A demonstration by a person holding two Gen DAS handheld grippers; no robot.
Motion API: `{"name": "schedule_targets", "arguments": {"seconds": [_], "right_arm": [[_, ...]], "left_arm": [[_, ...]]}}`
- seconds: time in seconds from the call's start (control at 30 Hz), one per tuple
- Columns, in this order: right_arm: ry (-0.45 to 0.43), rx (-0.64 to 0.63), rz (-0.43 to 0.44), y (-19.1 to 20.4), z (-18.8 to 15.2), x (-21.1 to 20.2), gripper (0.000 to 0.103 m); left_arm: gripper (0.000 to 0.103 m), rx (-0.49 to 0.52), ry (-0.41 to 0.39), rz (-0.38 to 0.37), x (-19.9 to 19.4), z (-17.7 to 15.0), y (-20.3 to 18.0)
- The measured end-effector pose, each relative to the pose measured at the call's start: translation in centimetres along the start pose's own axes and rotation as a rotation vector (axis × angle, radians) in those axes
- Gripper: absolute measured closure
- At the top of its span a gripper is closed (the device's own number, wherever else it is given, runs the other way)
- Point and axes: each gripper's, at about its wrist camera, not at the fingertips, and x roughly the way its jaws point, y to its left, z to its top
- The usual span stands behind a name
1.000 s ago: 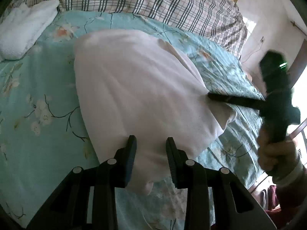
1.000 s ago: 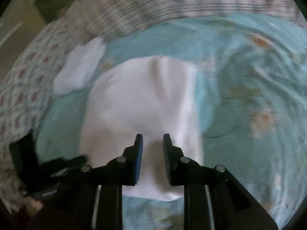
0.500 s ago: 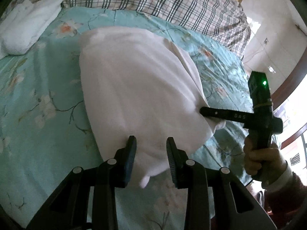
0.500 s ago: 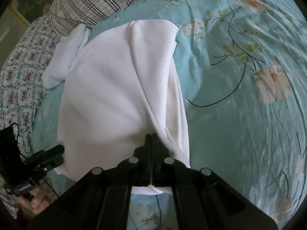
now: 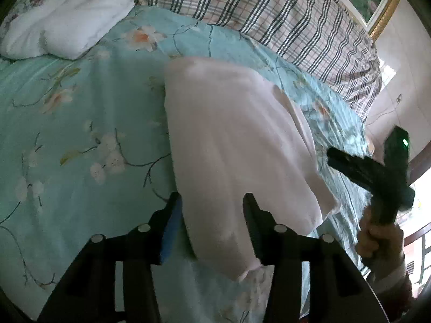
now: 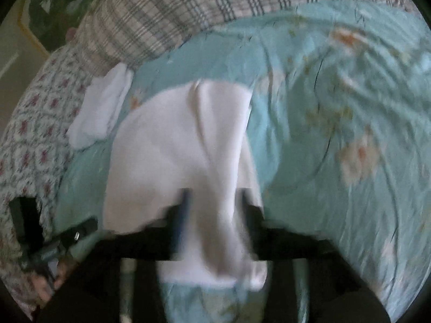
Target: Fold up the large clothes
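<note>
A white garment (image 5: 229, 145) lies folded in a long strip on the teal floral bedspread (image 5: 67, 140). My left gripper (image 5: 212, 210) is open, its fingers either side of the garment's near end, not gripping it. In the right wrist view, which is blurred, my right gripper (image 6: 215, 202) is open above the garment's (image 6: 175, 150) near right edge. The right gripper also shows in the left wrist view (image 5: 350, 167), just off the garment's right corner.
A folded white cloth (image 5: 70, 27) lies at the far left of the bed, also seen in the right wrist view (image 6: 102, 113). A plaid pillow (image 5: 269, 18) runs along the head of the bed. The bed's right edge (image 5: 358, 145) drops off near the wall.
My right gripper was shut on the garment's edge half a second ago; it has opened and pulled back. My left gripper has opened wider and the garment lies farther right in its view.
</note>
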Motion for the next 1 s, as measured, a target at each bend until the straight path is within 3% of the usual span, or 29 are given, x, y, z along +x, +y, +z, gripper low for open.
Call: {"name": "schedule_targets", "arguments": {"seconds": [0.13,0.2,0.23,0.33,0.4,0.5,0.6,0.73,0.83,0.9,1.0], "right_arm": [[0.059,0.054,0.035,-0.5,1.8,3.8,0.051],[0.104,0.067,0.047,-0.7,2.2,5.3,0.092],[0.081,0.065,0.047,-0.5,2.3,4.9,0.096],[-0.025,0.029,0.032,0.3,2.1,2.3,0.098],[0.005,0.025,-0.010,-0.3,1.6,3.1,0.098],[0.103,0.088,-0.005,-2.0,1.0,5.8,0.097],[0.061,0.103,-0.016,-1.7,1.1,4.3,0.093],[-0.026,0.008,-0.031,1.0,0.9,0.9,0.093],[0.035,-0.079,-0.002,2.8,-0.4,1.6,0.093],[0.096,-0.112,-0.074,2.6,-1.4,3.6,0.094],[0.122,-0.062,-0.050,0.9,-2.1,5.1,0.097]], "left_arm": [[0.052,0.011,0.027,0.015,1.3,0.3,-0.5],[0.052,0.016,0.038,0.029,1.8,0.5,-0.8],[0.051,0.021,0.039,0.030,1.9,0.5,-0.8],[0.046,0.027,0.062,0.042,3.0,0.6,-0.9],[0.041,0.024,0.068,0.046,3.7,0.6,-0.8],[0.039,0.014,0.078,0.047,4.2,0.5,-0.7],[0.039,0.012,0.079,0.051,4.3,0.4,-0.6],[0.038,0.014,0.079,0.056,4.3,0.4,-0.6],[0.037,0.022,0.075,0.067,4.6,0.5,-0.8],[0.033,0.030,0.079,0.075,4.8,0.5,-0.8],[0.033,0.035,0.080,0.086,4.8,0.4,-0.8]]}}
